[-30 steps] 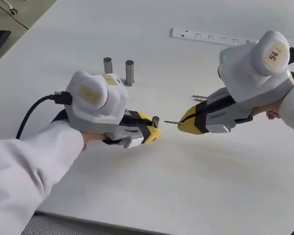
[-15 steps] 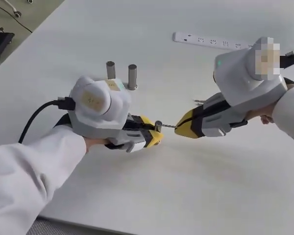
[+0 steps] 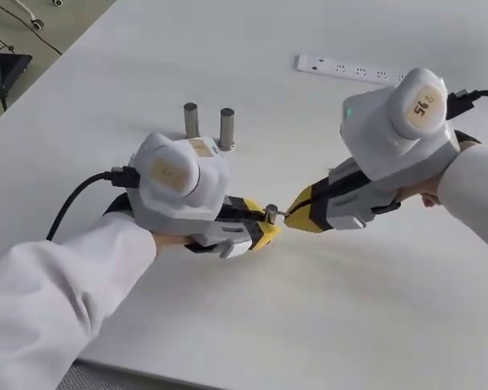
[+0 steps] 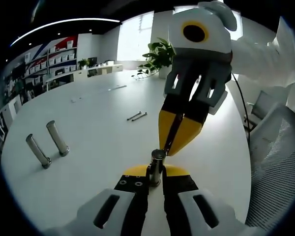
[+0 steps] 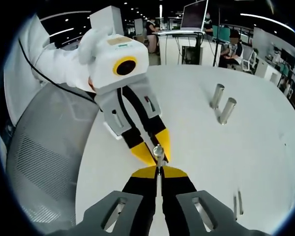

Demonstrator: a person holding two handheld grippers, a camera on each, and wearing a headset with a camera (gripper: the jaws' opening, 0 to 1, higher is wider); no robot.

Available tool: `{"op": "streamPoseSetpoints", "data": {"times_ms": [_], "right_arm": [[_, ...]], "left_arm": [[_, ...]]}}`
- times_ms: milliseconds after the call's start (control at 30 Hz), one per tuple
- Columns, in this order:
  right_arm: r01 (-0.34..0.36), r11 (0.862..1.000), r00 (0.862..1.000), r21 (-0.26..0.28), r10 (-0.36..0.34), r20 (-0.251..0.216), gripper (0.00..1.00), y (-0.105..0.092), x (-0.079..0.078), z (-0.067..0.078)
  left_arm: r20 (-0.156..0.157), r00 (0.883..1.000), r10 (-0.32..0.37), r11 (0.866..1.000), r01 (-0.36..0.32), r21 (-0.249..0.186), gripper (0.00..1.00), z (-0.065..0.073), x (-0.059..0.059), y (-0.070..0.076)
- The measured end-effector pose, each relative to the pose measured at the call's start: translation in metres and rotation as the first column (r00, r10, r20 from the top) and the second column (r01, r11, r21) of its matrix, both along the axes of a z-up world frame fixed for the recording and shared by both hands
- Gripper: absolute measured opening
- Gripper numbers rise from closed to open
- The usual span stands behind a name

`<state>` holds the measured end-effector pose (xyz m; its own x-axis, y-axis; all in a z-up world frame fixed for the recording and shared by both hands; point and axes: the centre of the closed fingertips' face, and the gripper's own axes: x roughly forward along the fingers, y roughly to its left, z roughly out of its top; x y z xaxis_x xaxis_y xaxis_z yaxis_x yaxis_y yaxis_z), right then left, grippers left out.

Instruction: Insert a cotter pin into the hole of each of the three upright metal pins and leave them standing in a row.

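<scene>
In the head view, the left gripper [image 3: 264, 227] is clamped on a metal pin [image 3: 270, 214] and holds it upright just above the table [image 3: 228, 325]. Two other pins [image 3: 191, 119] stand side by side at about 11 o'clock from it. The right gripper [image 3: 297, 218], the nearer one to the work to come, sits at 3 o'clock from the held pin. Its jaws pinch a cotter pin [image 3: 281, 214] that lies level, with its long axis running 3 to 9 and its tip right at the pin's head. The hole itself is too small to see, so I judge the next push must travel straight toward 9 o'clock, square to the upright pin. Spare cotter pins [image 4: 137, 116] lie well apart on the table.
</scene>
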<state>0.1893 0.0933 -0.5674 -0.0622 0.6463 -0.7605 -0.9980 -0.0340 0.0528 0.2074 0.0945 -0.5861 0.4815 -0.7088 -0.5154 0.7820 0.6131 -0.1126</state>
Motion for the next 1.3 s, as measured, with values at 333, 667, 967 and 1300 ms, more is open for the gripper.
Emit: {"op": "streamPoseSetpoints", "data": {"times_ms": [333,667,967,1300], "right_arm": [[-0.001,1.000,1.000,0.011,0.001,0.023,0.09,0.000,0.001,0.001],[0.031,0.999,0.999,0.009,-0.031,0.012,0.02,-0.014,0.002,0.004],[0.036,0.999,0.999,0.035,-0.036,0.006,0.00,-0.004,0.003,0.011],[0.053,0.997,0.999,0.059,-0.053,-0.012,0.00,0.000,-0.001,0.013]], "left_arm": [[-0.018,1.000,-0.003,1.000,0.003,0.024,0.10,-0.008,-0.003,0.000],[-0.027,1.000,0.004,1.000,-0.003,0.024,0.11,-0.011,-0.004,0.000],[-0.016,1.000,0.005,1.000,-0.004,0.021,0.11,-0.007,-0.003,0.001],[-0.026,1.000,0.016,1.000,-0.016,0.021,0.17,-0.006,-0.004,0.006]]}}
